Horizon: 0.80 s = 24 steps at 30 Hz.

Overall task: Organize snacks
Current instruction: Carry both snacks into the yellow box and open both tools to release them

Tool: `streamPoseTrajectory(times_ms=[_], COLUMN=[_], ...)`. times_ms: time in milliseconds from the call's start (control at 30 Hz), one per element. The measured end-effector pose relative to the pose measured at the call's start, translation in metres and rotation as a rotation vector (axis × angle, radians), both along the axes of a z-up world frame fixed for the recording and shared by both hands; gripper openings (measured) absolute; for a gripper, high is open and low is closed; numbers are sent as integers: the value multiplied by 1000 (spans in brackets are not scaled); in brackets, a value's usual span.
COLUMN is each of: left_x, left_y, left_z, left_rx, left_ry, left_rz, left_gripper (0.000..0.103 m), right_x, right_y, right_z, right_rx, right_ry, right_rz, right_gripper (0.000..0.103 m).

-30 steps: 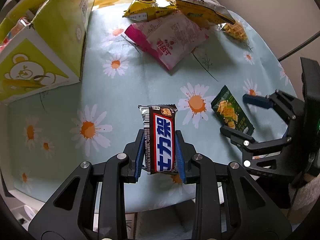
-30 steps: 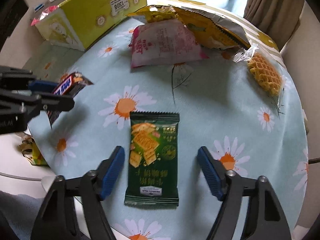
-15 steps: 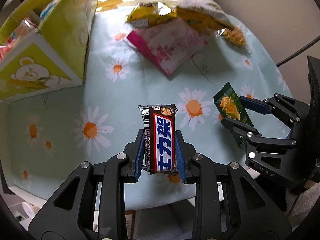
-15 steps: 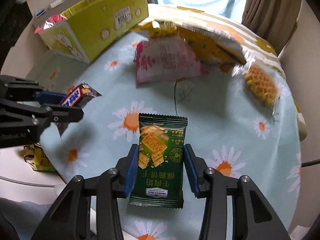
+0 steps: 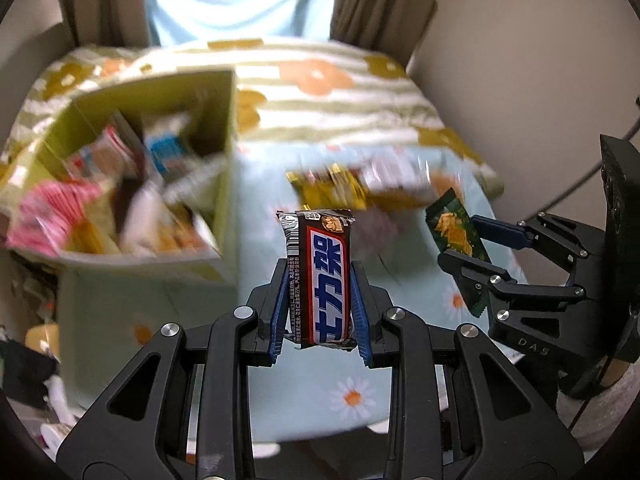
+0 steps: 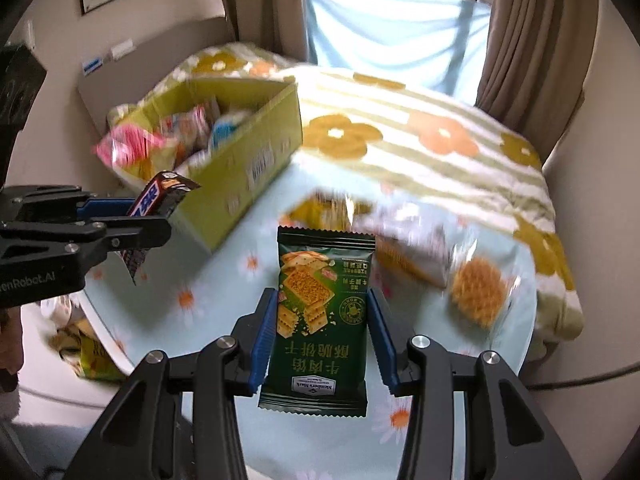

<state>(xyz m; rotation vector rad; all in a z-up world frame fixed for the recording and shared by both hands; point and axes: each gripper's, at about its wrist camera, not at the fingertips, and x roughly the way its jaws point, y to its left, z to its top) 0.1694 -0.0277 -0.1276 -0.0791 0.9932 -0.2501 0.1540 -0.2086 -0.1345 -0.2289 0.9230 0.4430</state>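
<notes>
Snacks [image 5: 319, 276] [image 6: 320, 316] now lifted off table [image 6: 224, 312]

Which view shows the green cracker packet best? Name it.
The right wrist view: the green cracker packet faces the camera, front printing sharp, clamped in the right tool. The left wrist view shows it only edge-on, at the side, partly hidden.

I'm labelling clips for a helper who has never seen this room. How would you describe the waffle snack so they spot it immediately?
Start at the round table with the daisy-print cloth, and look toward its edge nearest the striped floral bedspread. There, right of the right gripper and its green cracker packet, lies the waffle snack. Its clear wrapper shows a round golden grid-patterned waffle; the neighbours' wrappers are printed.
</notes>
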Motion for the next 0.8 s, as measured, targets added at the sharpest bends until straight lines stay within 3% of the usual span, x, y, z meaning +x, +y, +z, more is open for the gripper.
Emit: streamPoseTrajectory(times_ms=[233, 433, 567, 800], left_x=[41, 75, 96, 139], left_y=[71, 141, 179, 226], left_z=[34, 44, 38, -4], left_rx=[-4, 19, 43, 90], left_ry=[-58, -65, -45, 41], left_rz=[21, 37, 30, -12], left_gripper=[25, 25, 25, 25], right_x=[32, 62, 78, 99], right_y=[62, 128, 168, 217], right_z=[47, 58, 56, 34], right_rx=[50, 96, 120, 133], right_ry=[-81, -88, -81, -15], right_rz=[-15, -24, -35, -89], right_gripper=[41, 41, 41, 41])
